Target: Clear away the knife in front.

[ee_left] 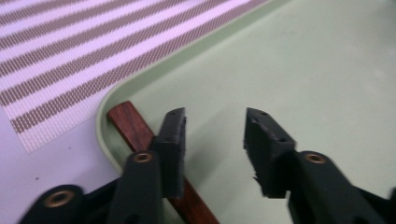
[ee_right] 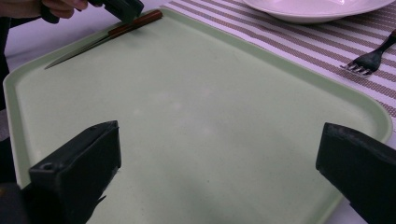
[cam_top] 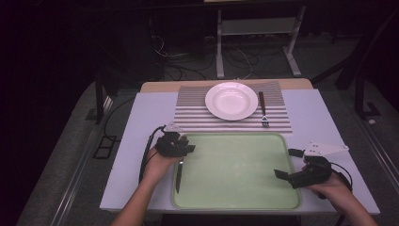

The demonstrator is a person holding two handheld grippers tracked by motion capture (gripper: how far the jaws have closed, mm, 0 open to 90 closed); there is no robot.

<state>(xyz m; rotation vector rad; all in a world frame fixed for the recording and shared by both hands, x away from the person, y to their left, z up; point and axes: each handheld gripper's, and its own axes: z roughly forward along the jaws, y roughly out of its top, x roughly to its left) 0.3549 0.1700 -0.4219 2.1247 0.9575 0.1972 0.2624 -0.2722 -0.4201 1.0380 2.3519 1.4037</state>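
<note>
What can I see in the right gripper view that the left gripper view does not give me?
The right gripper view adds the white plate, the fork, the knife blade and the person's left hand with its gripper over the handle. The left gripper view adds a close look at the left gripper, open, one jaw over the wooden knife handle in the tray's corner. Both share the green tray, the striped placemat and the knife itself.
</note>
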